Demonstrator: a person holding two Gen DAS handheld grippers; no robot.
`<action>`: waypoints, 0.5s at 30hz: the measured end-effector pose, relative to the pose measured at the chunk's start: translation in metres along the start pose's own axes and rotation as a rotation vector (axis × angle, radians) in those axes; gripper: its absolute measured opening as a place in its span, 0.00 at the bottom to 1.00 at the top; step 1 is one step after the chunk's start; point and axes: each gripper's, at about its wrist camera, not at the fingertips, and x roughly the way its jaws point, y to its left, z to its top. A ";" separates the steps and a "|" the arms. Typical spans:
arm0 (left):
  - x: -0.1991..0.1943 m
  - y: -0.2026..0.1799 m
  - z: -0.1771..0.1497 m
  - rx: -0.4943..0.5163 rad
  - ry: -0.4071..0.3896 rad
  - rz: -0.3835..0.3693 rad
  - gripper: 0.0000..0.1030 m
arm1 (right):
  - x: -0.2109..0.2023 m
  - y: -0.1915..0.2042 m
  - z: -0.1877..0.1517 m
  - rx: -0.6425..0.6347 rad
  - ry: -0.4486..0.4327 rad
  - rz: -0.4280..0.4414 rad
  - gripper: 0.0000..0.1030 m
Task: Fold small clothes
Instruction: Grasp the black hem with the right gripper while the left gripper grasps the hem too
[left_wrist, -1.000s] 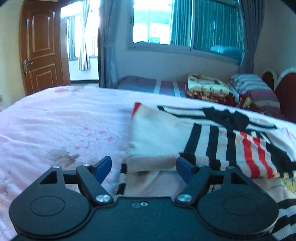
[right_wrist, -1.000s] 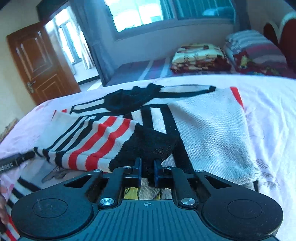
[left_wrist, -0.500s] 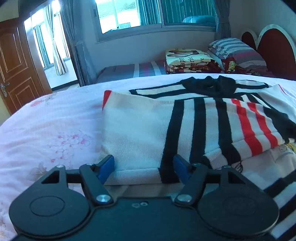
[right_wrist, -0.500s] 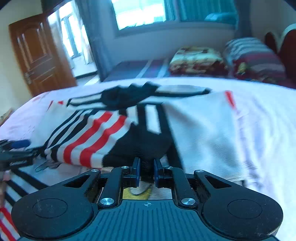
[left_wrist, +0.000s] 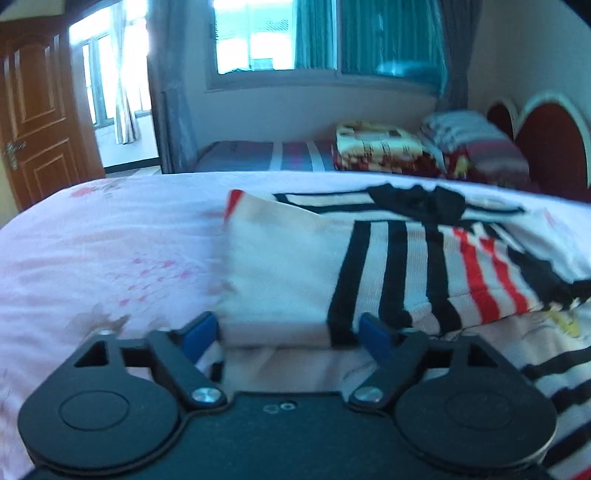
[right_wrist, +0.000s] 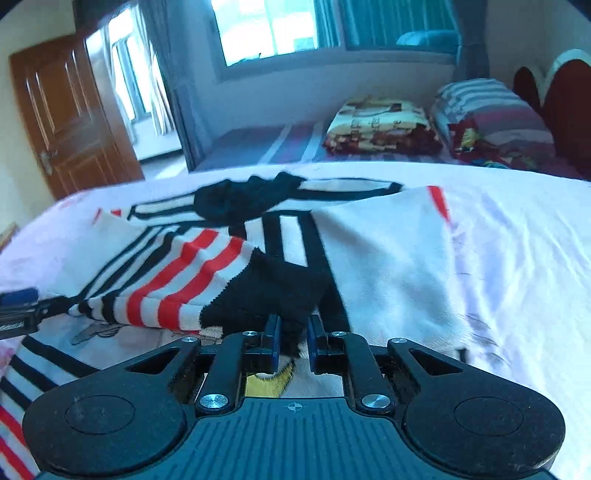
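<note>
A small cream sweater with black and red stripes lies on the pink bed, its two sleeves folded across the body. It also shows in the right wrist view. My left gripper is open, its blue pads either side of the folded cream sleeve's near edge. My right gripper is shut on the black cuff of the red-striped sleeve, held low over the sweater. The left gripper's tip shows at the left edge of the right wrist view.
The pink floral bedsheet spreads left of the sweater, and white sheet to its right. Beyond the bed stand a second bed with folded blankets and pillows, a red headboard, and a wooden door.
The left gripper has shifted left along the sweater's near edge, still open. The right gripper stays shut on the black cuff and has moved slightly forward over the sweater.
</note>
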 end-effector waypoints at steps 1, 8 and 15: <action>-0.008 0.004 -0.005 -0.001 -0.001 -0.002 0.82 | -0.007 -0.003 -0.003 0.002 0.004 -0.002 0.13; -0.077 0.030 -0.059 -0.009 0.041 0.008 0.75 | -0.074 -0.023 -0.045 0.071 0.010 -0.044 0.13; -0.154 0.041 -0.124 -0.016 0.112 0.049 0.74 | -0.175 -0.030 -0.125 0.147 0.020 -0.062 0.74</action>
